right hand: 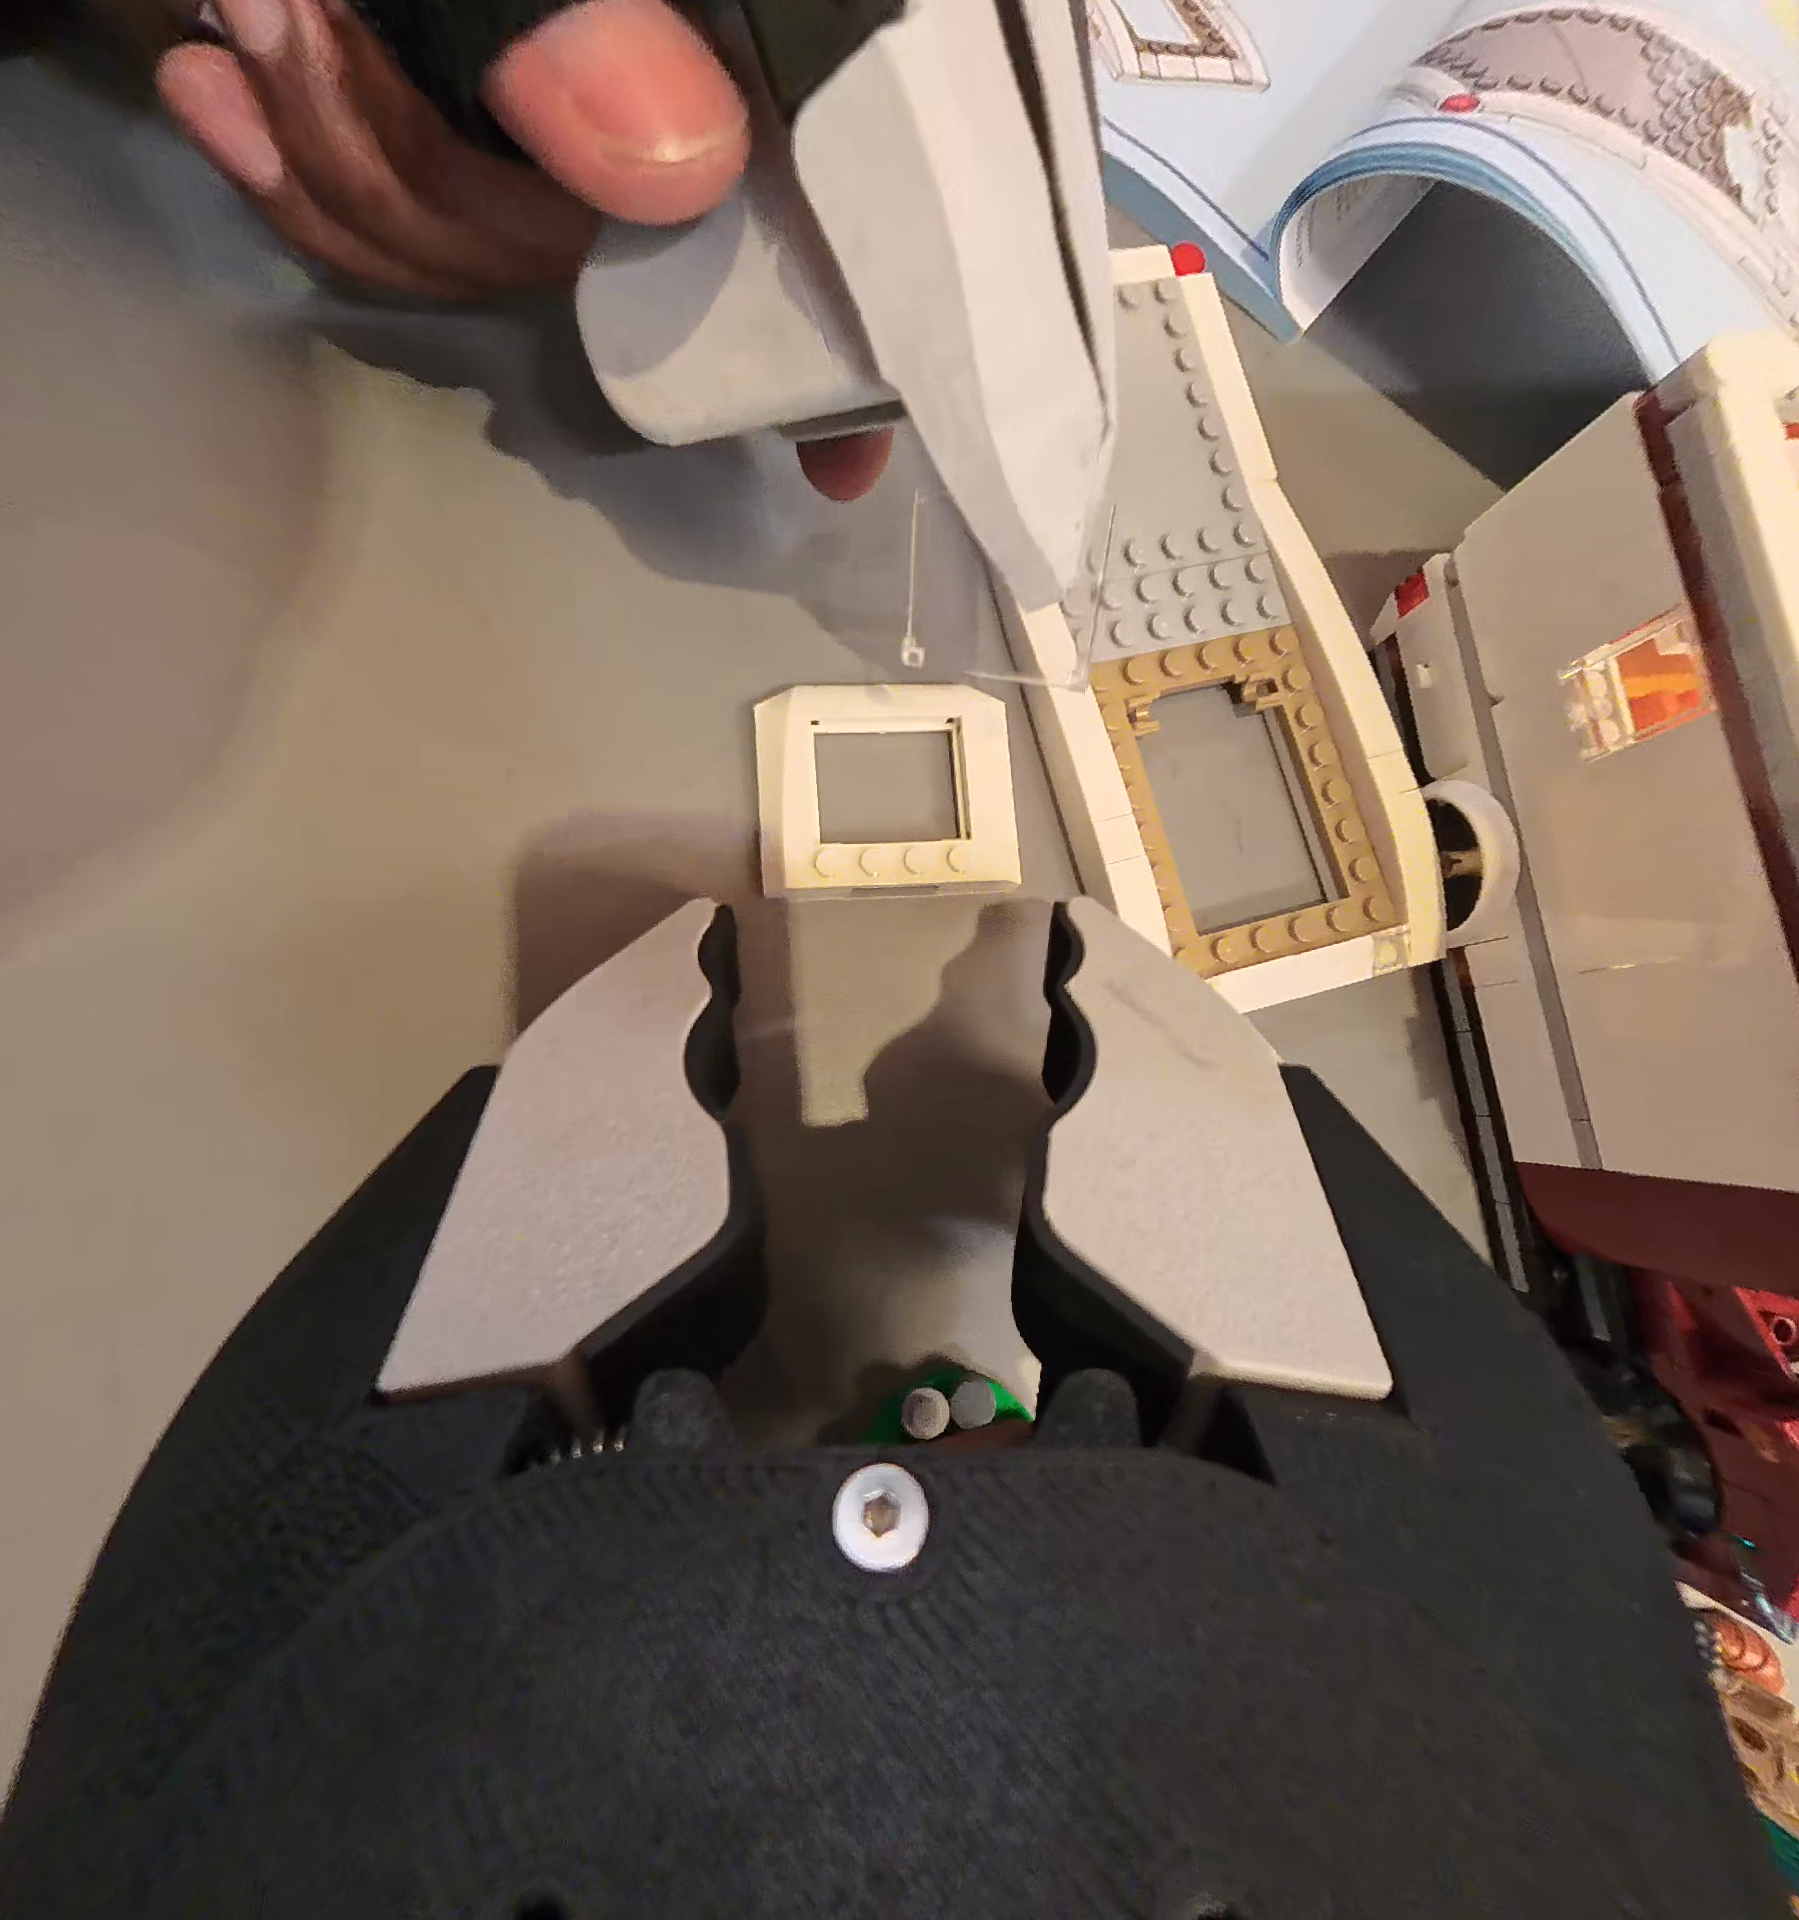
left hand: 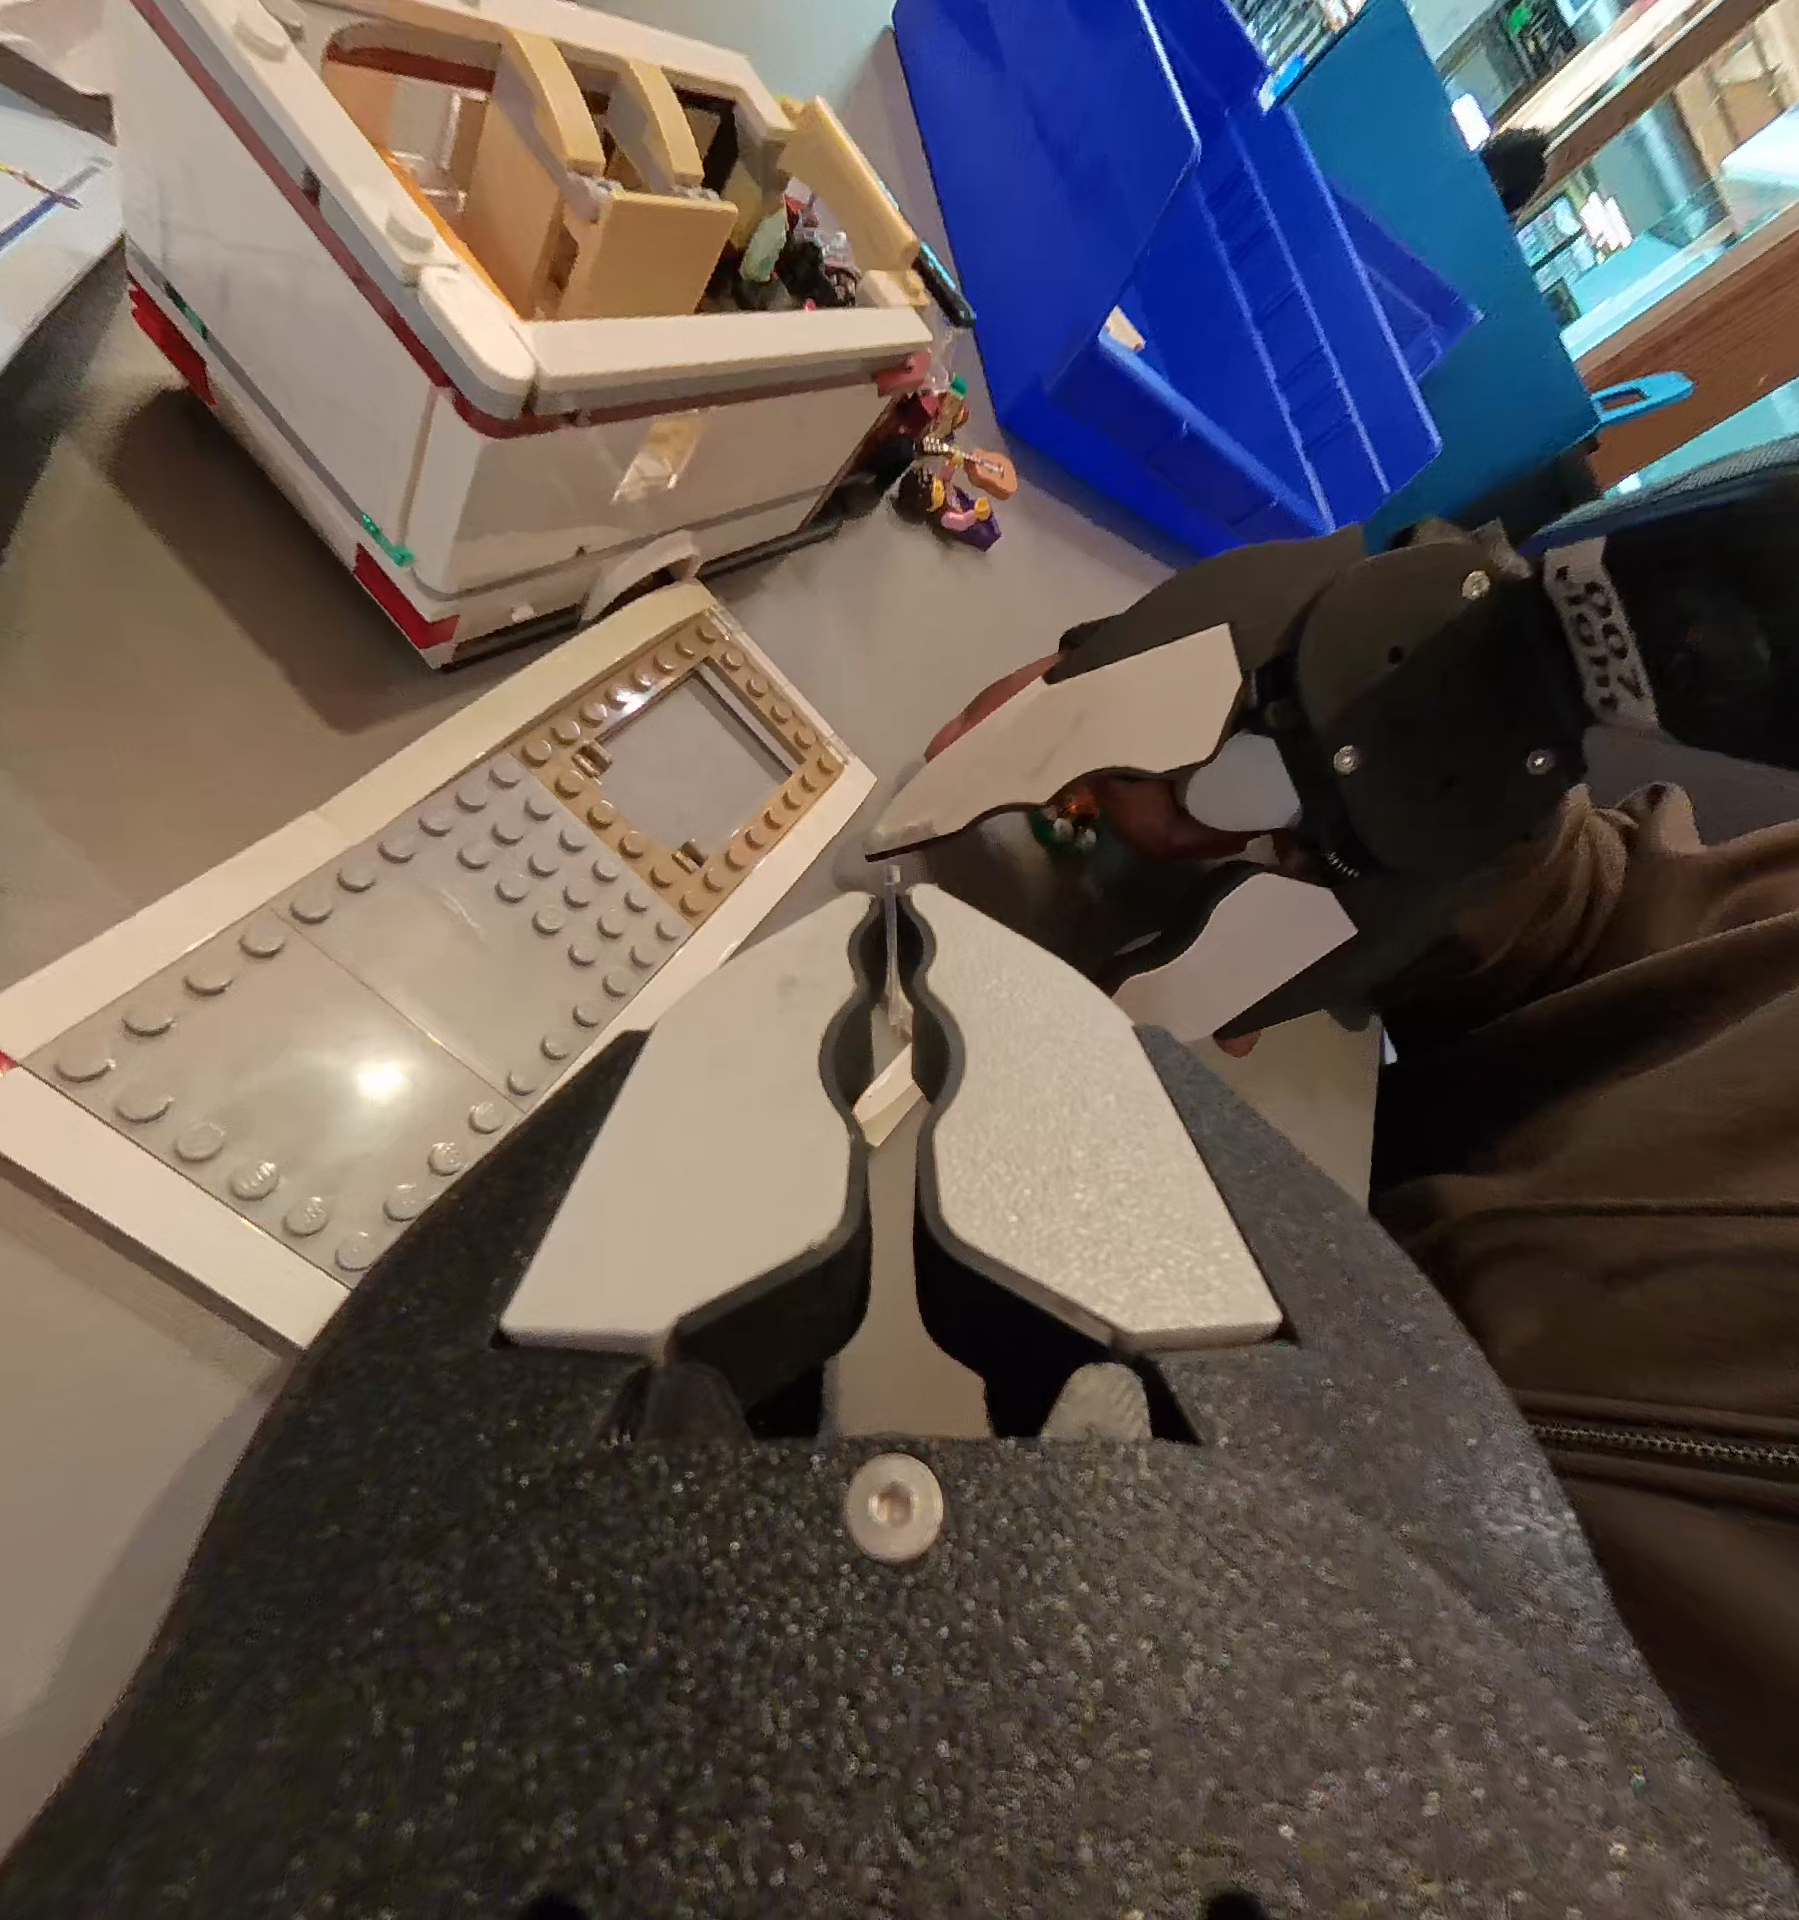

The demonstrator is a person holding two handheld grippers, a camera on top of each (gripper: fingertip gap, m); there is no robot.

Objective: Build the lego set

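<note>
We see the left gripper (left hand: 887,906) in the lower middle of its own view, its jaws pressed together on a thin clear plastic pane (left hand: 893,966) that stands edge-on between them. In the right wrist view that same pane (right hand: 1020,603) hangs from the grey fingers at the top of the frame, above a white window frame (right hand: 887,792) lying flat on the grey worktop (right hand: 251,727).

The right gripper (right hand: 887,961) sits in the lower middle of its view with its jaws spread wide and nothing between them; the white window frame lies just beyond the tips.

At the right of that frame lies a flat brick roof panel (right hand: 1248,727), grey and tan studs with a white border and a square opening. Past it, at the upper left of the left wrist view, stands an open toy camper body (left hand: 521,343), holding tan seats (left hand: 573,197) and a heap of small dark pieces (left hand: 801,260). Small toy figures (left hand: 952,468) lie beside it. A blue bin (left hand: 1186,270) stands at the upper right; we cannot tell what is in it. An open booklet (right hand: 1497,156) lies at the upper right of the right wrist view.
</note>
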